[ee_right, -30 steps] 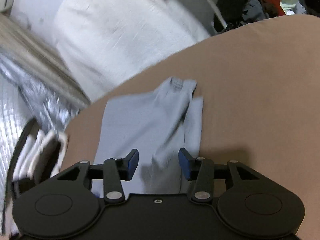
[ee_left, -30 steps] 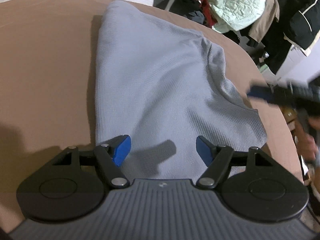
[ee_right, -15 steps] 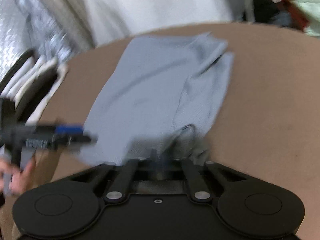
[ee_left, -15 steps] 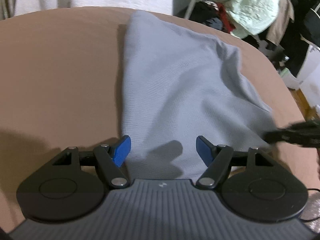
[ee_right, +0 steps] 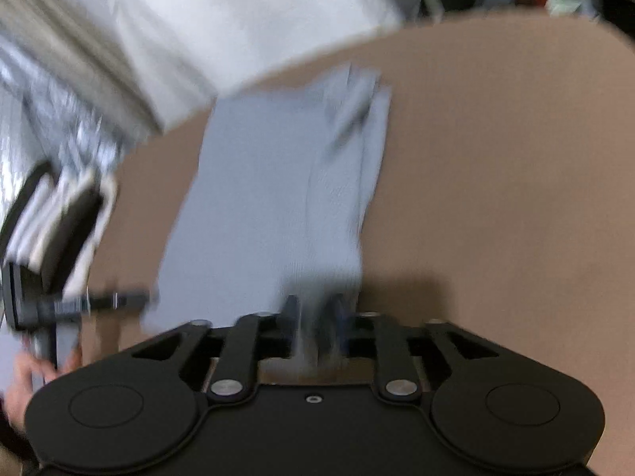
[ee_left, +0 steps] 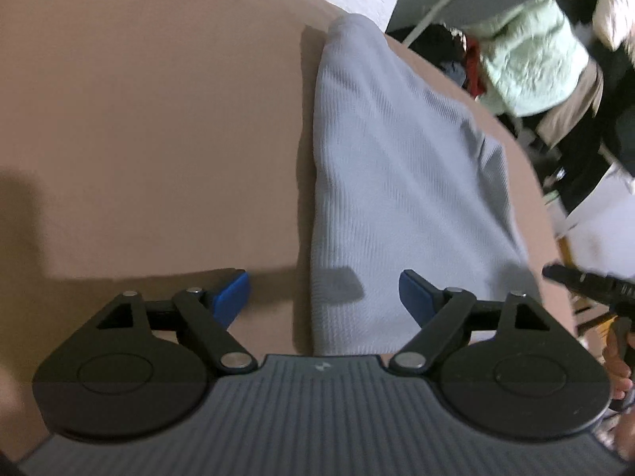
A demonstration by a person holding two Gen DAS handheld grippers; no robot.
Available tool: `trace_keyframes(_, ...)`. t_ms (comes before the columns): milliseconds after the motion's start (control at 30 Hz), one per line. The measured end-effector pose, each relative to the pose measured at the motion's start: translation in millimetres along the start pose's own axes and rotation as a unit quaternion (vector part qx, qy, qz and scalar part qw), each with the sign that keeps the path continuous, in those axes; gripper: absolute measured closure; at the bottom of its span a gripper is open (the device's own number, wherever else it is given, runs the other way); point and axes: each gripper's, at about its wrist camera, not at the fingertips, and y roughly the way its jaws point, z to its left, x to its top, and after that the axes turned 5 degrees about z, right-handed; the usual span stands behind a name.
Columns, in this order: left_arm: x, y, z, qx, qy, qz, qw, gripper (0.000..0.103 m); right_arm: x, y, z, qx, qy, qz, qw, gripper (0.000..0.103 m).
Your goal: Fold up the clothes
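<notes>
The grey garment lies on the brown table as a long, narrow strip, its sides apparently already folded inward; in the right wrist view one layer runs lengthwise over another near the right edge, and the far end looks bunched, though blur hides the detail. The lengthwise folds seem done; what is left, by my reading, is to bring one end over the other and flatten the result. The right gripper has its blue pads nearly together with a pinch of the near edge of the cloth between them, so it looks to be gripping the garment, probably to lift that end. The left gripper is spread wide, holding nothing, and hovers over the strip's near left edge, one pad above bare table and the other above cloth. Beyond the table, a pile of clothes sits in the background, with white fabric off the far side.
</notes>
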Motion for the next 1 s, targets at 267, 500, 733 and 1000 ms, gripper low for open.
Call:
trace_keyframes(267,2,19,-16,0.015,0.036,0.005,0.9992,0.01,53,65,24,-0.075,-0.038,0.017,0.996,0.061)
trace_keyframes(500,-6,20,-27,0.023,0.096,0.002,0.9951,0.004,67,77,-36,-0.045,0.108,-0.031,0.993,0.08)
trace_keyframes(733,3,13,17,-0.085,-0.041,-0.014,0.9954,0.0,31,41,-46,-0.006,0.135,0.03,0.99,0.04)
trace_keyframes(1000,-2,24,22,-0.189,-0.065,0.03,0.9794,0.004,-22,43,-58,0.145,0.15,0.123,0.97,0.039)
